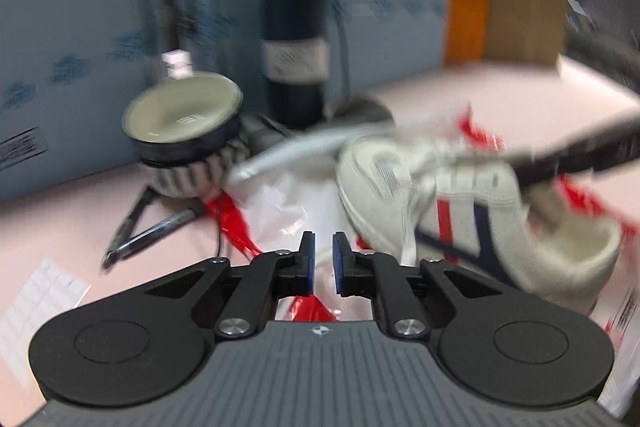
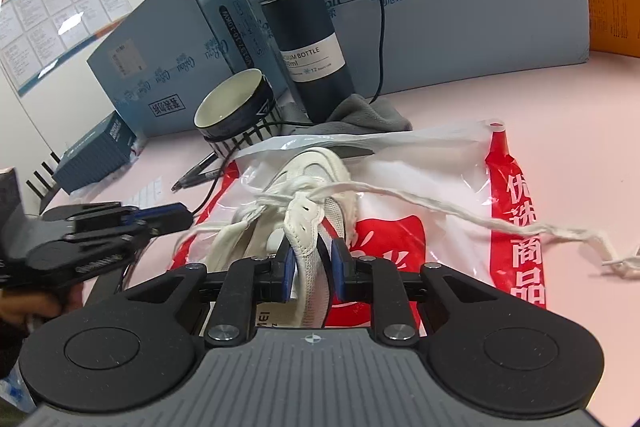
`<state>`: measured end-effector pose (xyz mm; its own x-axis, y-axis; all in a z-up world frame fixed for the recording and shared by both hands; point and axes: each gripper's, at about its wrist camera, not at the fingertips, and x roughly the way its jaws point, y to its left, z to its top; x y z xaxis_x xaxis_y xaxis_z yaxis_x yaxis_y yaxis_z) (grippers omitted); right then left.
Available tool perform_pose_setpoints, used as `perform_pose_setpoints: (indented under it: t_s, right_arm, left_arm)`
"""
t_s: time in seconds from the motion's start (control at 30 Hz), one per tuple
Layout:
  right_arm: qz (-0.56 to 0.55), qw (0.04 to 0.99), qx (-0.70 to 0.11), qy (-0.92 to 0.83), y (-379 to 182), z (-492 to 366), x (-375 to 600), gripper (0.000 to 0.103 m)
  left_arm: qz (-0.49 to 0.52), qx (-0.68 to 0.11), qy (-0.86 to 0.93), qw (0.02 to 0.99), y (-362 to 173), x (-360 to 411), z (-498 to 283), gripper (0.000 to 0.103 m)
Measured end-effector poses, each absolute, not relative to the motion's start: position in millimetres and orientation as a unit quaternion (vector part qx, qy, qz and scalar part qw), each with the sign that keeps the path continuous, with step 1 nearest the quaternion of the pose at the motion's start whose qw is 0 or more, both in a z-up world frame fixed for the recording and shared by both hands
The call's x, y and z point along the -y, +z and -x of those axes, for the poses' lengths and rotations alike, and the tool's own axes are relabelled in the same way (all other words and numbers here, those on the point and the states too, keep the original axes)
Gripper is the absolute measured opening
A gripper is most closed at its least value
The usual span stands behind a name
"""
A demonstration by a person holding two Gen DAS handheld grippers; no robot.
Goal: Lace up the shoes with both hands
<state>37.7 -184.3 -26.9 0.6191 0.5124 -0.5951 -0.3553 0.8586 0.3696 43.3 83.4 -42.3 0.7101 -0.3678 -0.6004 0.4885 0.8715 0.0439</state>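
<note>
Between your right gripper's blue pads, at six o'clock in the right wrist view, sits the white tongue of the shoe; the jaws stand narrow and press on it from both sides. Your left gripper comes in from nine o'clock in that view, its jaws nearly together, tips just beside a loop of white lace; whether it pinches the lace you cannot tell. From the left wrist view your left pads show a slim gap with only plastic bag behind them.

The shoe lies on a white and red plastic bag on the pink table, toe pointing to twelve o'clock. One loose lace end trails across the bag toward three o'clock. A pen lies at ten o'clock from the shoe.

Farther off, at eleven o'clock, a dark bowl rests on a striped stand. At twelve o'clock a dark blue bottle stands upright on a grey cloth, with pale blue boxes behind it
</note>
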Motion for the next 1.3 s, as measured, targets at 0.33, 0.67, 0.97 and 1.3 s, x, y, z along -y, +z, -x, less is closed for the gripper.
perform_pose_setpoints:
  t_s: [0.33, 0.67, 0.97, 1.3]
  right_arm:
    - [-0.117, 0.884, -0.376, 0.251, -29, -40, 192, 0.020]
    - [-0.121, 0.883, -0.375, 0.255, -28, -36, 195, 0.021]
    - [-0.120, 0.882, -0.380, 0.254, -30, -37, 193, 0.024]
    - [-0.060, 0.900, -0.345, 0.259, -20, -30, 188, 0.032]
  left_arm:
    - [-0.177, -0.342, -0.282, 0.879, -64, -60, -74, 0.043]
    - [-0.095, -0.307, -0.247, 0.914, -51, -75, -77, 0.040]
    - [-0.105, -0.345, -0.234, 0.903, -69, -73, -91, 0.023]
    - [-0.013, -0.290, -0.237, 0.927, -34, -90, -65, 0.002]
